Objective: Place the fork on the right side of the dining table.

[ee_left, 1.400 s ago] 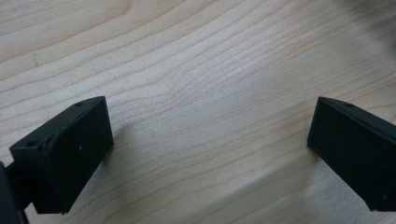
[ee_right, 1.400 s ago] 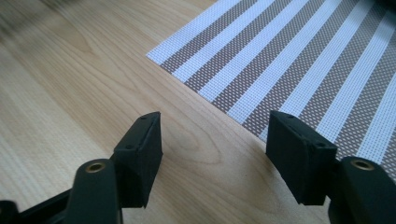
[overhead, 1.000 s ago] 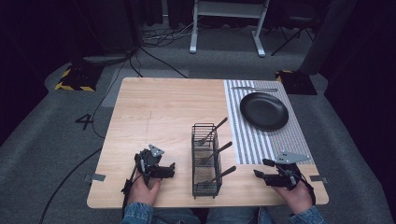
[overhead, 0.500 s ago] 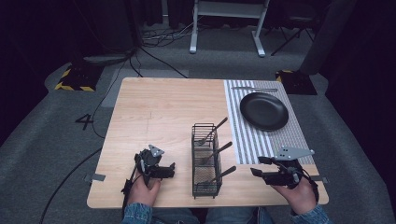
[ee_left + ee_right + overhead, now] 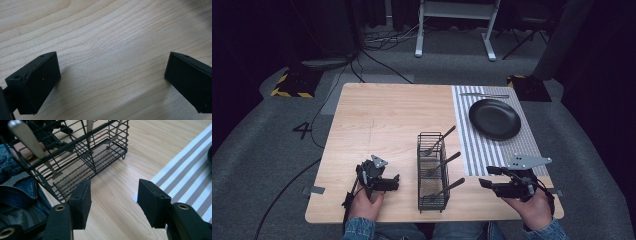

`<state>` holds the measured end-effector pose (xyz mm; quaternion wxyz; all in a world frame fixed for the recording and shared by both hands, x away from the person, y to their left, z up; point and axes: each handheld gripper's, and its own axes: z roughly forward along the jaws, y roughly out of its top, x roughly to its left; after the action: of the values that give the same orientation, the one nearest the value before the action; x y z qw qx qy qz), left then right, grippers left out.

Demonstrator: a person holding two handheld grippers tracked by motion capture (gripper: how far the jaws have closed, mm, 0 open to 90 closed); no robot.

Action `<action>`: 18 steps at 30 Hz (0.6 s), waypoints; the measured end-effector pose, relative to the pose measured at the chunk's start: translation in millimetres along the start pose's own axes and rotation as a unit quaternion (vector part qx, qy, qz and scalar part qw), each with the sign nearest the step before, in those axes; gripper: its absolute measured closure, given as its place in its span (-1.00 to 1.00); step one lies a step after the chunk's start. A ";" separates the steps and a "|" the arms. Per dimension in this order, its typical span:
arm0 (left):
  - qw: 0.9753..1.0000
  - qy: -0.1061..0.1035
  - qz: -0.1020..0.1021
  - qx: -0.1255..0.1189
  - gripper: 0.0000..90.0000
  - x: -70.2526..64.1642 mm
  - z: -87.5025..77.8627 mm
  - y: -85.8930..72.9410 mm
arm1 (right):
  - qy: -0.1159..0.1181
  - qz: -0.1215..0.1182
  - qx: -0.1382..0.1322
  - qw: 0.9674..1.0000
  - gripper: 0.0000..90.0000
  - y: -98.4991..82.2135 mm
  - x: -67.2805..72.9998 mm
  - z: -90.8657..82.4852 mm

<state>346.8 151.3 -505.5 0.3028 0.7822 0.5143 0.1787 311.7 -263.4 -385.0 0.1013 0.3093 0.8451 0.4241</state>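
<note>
Both grippers rested low over the tabletop (image 5: pixel 377 120), fingers apart and empty: the left gripper (image 5: pixel 393 184) and right gripper (image 5: pixel 484 177) flanked the wire caddy (image 5: pixel 432 172) holding cutlery.

A black wire basket (image 5: pixel 433 172) stands upright on the wooden table (image 5: pixel 382 120), with three leaning metal utensils (image 5: pixel 443 164) inside it.

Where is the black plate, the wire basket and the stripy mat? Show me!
black plate (image 5: pixel 494 118), high view, middle of the dish.
wire basket (image 5: pixel 433 171), high view, the middle compartment's rim.
stripy mat (image 5: pixel 482 150), high view, bare striped part in front of the plate.
</note>
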 end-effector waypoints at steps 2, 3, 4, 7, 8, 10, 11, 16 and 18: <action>1.000 0.000 0.000 0.000 -1.00 0.0 0.0 0.0 | 0.004 -0.002 -0.001 1.000 0.00 3.1 2.7 -1.6; 1.000 0.000 0.000 0.000 -0.99 0.0 0.0 0.0 | 0.004 -0.002 -0.001 1.000 0.00 3.1 2.7 -1.6; 1.000 0.000 0.000 0.000 -1.00 0.0 0.0 0.0 | 0.011 -0.004 -0.002 1.000 0.02 6.5 6.2 -3.2; 1.000 0.000 0.000 0.000 -0.99 0.0 0.0 0.0 | 0.021 -0.007 -0.003 1.000 0.03 10.2 10.7 -4.7; 1.000 0.000 0.000 0.000 -1.00 0.0 0.0 0.0 | 0.031 -0.010 -0.004 0.999 0.04 13.1 15.0 -5.9; 1.000 0.000 0.000 0.000 -0.99 0.0 0.0 0.0 | 0.044 -0.013 -0.007 0.999 0.05 16.9 20.6 -7.2; 1.000 0.000 0.000 0.000 -0.99 0.0 0.0 0.0 | 0.049 -0.014 -0.008 0.999 0.05 18.1 22.4 -7.6; 1.000 0.000 0.000 0.000 -1.00 0.0 0.0 0.0 | 0.071 -0.022 -0.013 0.997 0.07 24.5 30.8 -7.2; 1.000 0.000 0.000 0.000 -1.00 0.0 0.0 0.0 | 0.091 -0.020 -0.012 0.996 0.09 27.3 33.6 -3.1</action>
<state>346.8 151.3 -505.5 0.3029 0.7821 0.5145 0.1786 295.8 -232.8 -358.8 0.0361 0.2511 0.8518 0.4584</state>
